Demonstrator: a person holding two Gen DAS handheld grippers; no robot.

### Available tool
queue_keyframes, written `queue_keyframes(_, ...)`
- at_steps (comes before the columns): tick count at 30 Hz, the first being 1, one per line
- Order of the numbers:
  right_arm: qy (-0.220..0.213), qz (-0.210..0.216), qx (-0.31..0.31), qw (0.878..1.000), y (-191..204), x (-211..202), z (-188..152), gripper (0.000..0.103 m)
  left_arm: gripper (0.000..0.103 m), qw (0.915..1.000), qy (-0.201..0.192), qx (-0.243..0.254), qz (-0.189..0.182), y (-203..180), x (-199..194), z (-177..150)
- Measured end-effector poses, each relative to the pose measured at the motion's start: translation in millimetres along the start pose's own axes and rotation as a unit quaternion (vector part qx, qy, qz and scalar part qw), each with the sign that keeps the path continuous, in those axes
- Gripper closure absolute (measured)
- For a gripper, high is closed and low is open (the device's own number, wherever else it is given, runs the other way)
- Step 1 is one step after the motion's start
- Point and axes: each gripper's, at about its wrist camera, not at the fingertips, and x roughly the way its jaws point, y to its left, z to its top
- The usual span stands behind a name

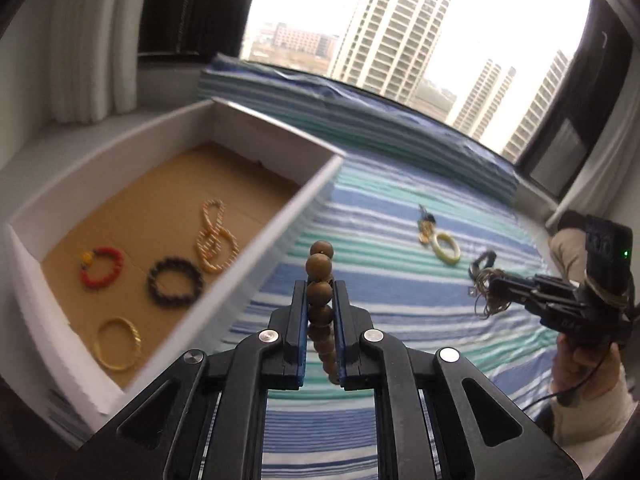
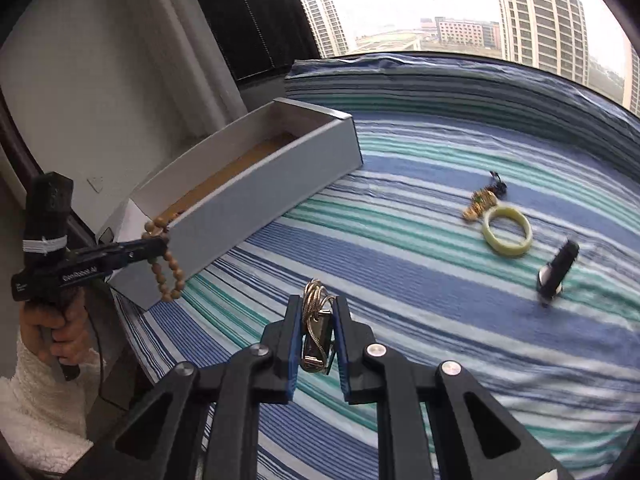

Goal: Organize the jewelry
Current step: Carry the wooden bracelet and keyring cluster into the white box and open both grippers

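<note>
Just right of the white box [image 1: 256,236], a wooden bead bracelet [image 1: 320,280] is pinched by the left gripper [image 1: 320,300], apparently for boxing; a coiled chain [image 2: 316,300] is pinched in the right gripper [image 2: 318,312].

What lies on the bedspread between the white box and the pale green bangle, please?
Nothing: in the right wrist view, the striped bedspread between the white box and the pale green bangle is bare.

White lettering — "GenRobot.AI" — runs along the left gripper [image 2: 158,250] body.
</note>
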Motion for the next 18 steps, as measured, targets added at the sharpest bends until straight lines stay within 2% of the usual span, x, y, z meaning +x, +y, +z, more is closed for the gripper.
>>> queue_keyframes(4, -0.024, 0.036, -0.059, 0.997, 50, 21, 64, 0.087, 0.094, 0.9968, -0.032, -0.016, 0.071, 44, -19, 35)
queue_keyframes(9, -0.016, 0.075, -0.09, 0.993, 101, 80, 140, 0.087, 0.094, 0.992, -0.008, -0.047, 0.117, 103, 13, 58)
queue_keyframes(13, 0.008, 0.044, -0.103, 0.994, 116, 138, 173, 0.087, 0.094, 0.9889, 0.016, -0.057, 0.136, 132, 54, 66)
queue_keyframes(18, 0.036, 0.006, -0.095, 0.995, 107, 192, 186, 0.087, 0.092, 0.9862, 0.028, -0.06, 0.152, 150, 89, 70)
